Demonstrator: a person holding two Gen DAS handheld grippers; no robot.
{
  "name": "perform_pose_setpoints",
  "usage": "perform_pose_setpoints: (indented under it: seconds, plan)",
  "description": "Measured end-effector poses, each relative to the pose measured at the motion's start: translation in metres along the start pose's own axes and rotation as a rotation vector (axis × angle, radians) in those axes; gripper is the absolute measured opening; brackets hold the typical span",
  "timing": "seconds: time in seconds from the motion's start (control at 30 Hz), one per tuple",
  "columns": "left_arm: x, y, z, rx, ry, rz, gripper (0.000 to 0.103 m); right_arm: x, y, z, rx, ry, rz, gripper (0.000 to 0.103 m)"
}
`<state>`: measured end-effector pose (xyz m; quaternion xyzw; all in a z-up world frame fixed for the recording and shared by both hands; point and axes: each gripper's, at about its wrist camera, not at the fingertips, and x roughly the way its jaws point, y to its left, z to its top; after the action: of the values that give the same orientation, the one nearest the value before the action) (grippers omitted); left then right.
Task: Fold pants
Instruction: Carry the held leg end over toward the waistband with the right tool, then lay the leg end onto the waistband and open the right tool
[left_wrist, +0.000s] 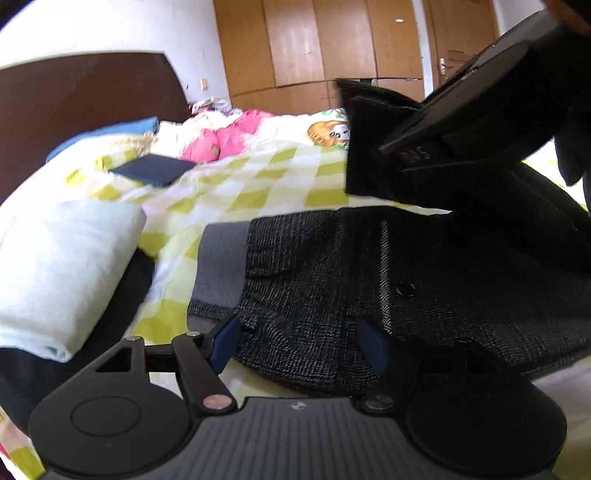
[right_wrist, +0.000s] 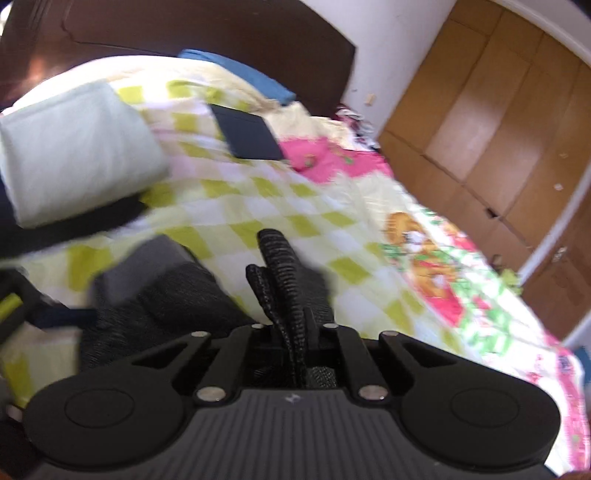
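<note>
Dark grey knit pants (left_wrist: 314, 273) lie on the checked bedsheet, with a grey waistband (left_wrist: 221, 266) at the left and a black button (left_wrist: 404, 288). My left gripper (left_wrist: 301, 343) is open, its blue pads on either side of the pants' near edge. My right gripper (right_wrist: 291, 332) is shut on a bunched fold of the pants (right_wrist: 277, 266) and holds it up off the bed. In the left wrist view the right gripper (left_wrist: 461, 122) hangs at the upper right with dark cloth (left_wrist: 373, 147) draped from it.
A folded pale towel (left_wrist: 62, 266) lies at the left, over a dark garment. A dark blue flat item (left_wrist: 151, 170) lies further up the bed. A brown headboard (left_wrist: 85, 99) and wooden wardrobe doors (left_wrist: 317, 44) stand behind. A pink patterned quilt (right_wrist: 443, 251) covers the right side.
</note>
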<state>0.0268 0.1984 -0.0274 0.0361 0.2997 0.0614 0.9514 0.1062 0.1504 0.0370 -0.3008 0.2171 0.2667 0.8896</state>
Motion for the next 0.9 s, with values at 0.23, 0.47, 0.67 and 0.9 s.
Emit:
perform_pose_setpoints:
  seconds: [0.23,0.47,0.67,0.9]
  plan:
    - [-0.002,0.004,-0.001,-0.032,0.003,-0.022,0.083,0.025,0.003,0.006,0.129,0.069,0.086,0.007]
    - [0.001,0.009,-0.002,-0.051,0.005,-0.037,0.083,-0.001,0.004,0.033,0.176,-0.076,0.106,0.006]
    - [0.005,0.014,-0.003,-0.073,0.026,-0.034,0.087,0.035,0.017,0.042,0.225,0.074,0.316,0.013]
    - [-0.004,0.024,-0.004,-0.102,0.008,-0.019,0.089,0.015,-0.003,0.028,0.295,0.062,0.475,0.037]
